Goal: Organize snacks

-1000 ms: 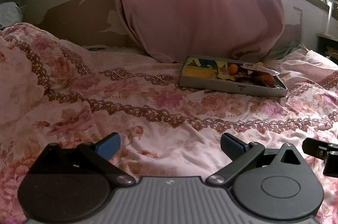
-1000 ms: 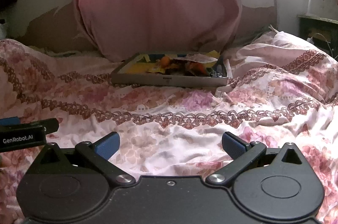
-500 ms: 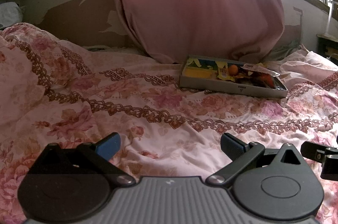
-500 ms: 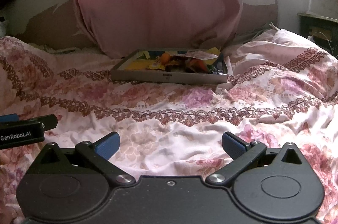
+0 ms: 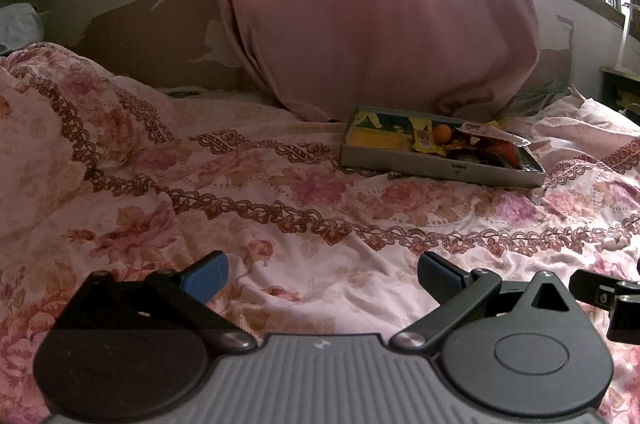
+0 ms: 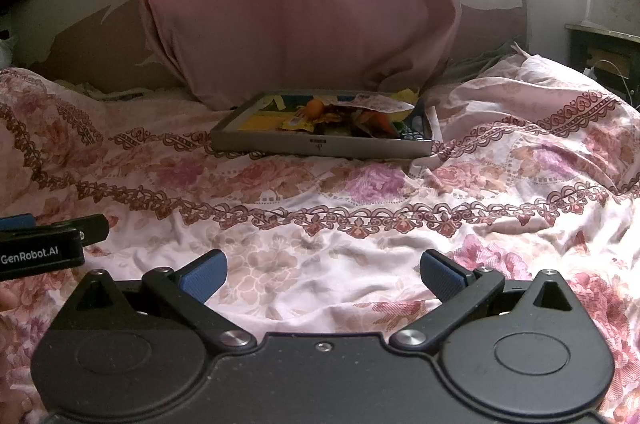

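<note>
Matt cloth bedspread (image 5: 280, 216), cardboard tray (image 6: 320, 144)

Ahead of me a shallow grey box (image 5: 440, 168) lies flat on the floral bedspread (image 5: 280, 208), its open top heaped with snacks (image 6: 344, 118): yellow packets (image 5: 424, 140), a small orange fruit (image 5: 443, 134), crumpled dark and red wrappers (image 5: 492, 150) toward its right end.

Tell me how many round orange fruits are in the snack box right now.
1: the orange fruit sits mid-box in the grey box, beside yellow packets. Wrappers could hide others.
</note>
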Tool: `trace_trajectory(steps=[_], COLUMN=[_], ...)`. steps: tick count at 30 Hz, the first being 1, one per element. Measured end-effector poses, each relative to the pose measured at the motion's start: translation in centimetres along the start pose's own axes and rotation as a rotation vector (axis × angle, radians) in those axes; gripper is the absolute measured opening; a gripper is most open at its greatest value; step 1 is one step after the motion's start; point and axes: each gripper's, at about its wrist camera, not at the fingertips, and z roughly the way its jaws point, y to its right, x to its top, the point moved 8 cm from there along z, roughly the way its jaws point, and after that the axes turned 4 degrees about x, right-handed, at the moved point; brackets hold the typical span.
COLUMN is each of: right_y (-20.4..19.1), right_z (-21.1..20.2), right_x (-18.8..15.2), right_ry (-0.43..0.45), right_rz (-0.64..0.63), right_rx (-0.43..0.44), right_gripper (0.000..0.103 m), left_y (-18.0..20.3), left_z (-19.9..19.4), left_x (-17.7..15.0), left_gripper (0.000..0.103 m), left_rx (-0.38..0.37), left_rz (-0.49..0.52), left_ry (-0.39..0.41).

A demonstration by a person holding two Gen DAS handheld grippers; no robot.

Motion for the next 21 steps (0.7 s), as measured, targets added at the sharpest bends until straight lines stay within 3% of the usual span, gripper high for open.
trace_trajectory(steps=[10,15,21], right_y=[-0.02,-0.04,-0.02], right_z=[0.02,0.03,0.03], right_x=[0.01,0.01,0.00], right_ry=[-0.001,-0.001,-0.002], right_rz=[0.000,0.000,0.000], right_rx=[0.000,-0.001,-0.001], right_gripper=[0.102,0.102,0.102], left_y=[0.05,-0.33,-0.34], left_z=[-0.08,-0.03,-0.23], left_x=[0.10,0.07,0.33], left_gripper=[0.103,0.103,0.103], left_rx=[0.002,0.065,0.062], left_rz=[-0.002,0.009,0.005], left_ry=[0.000,-0.009,0.000])
